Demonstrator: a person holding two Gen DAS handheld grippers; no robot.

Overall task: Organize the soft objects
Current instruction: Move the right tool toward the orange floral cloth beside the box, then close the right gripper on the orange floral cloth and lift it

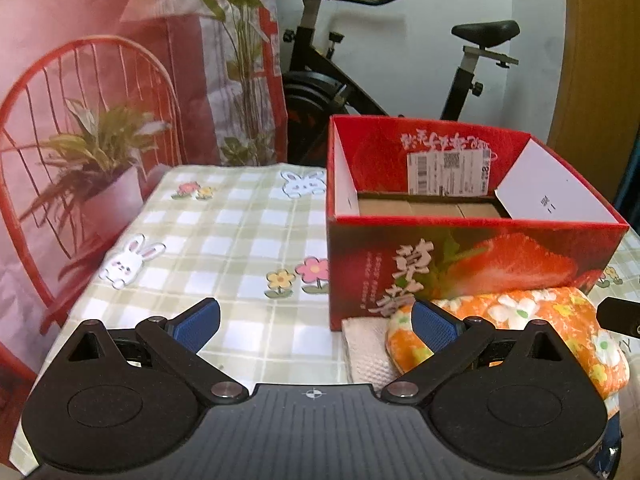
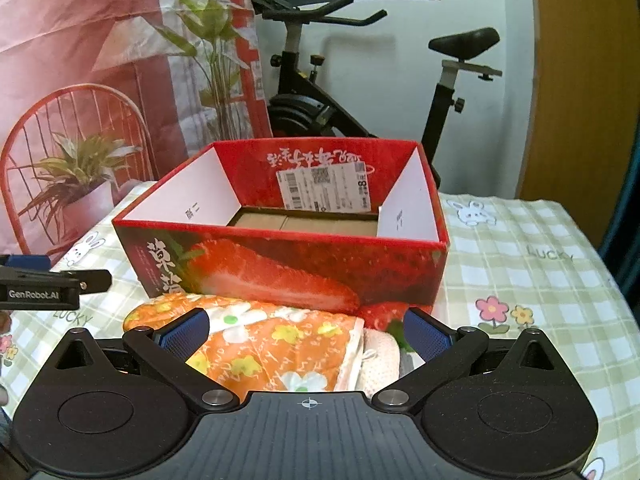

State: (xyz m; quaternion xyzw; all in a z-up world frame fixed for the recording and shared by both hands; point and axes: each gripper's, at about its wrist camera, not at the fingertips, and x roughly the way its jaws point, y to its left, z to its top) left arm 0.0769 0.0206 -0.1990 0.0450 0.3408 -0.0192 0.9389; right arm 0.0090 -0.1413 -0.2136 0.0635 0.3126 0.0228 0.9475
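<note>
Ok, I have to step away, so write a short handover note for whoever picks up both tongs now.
Left tongs: open, empty, over the tablecloth.
Right tongs: open, straddling the orange floral cloth, not gripping.
The floral cloth and a white cloth lie bundled in front of the strawberry box.
Done: nothing visibly packed in the box.
Left: grasp the cloths and put them in the box.
</note>
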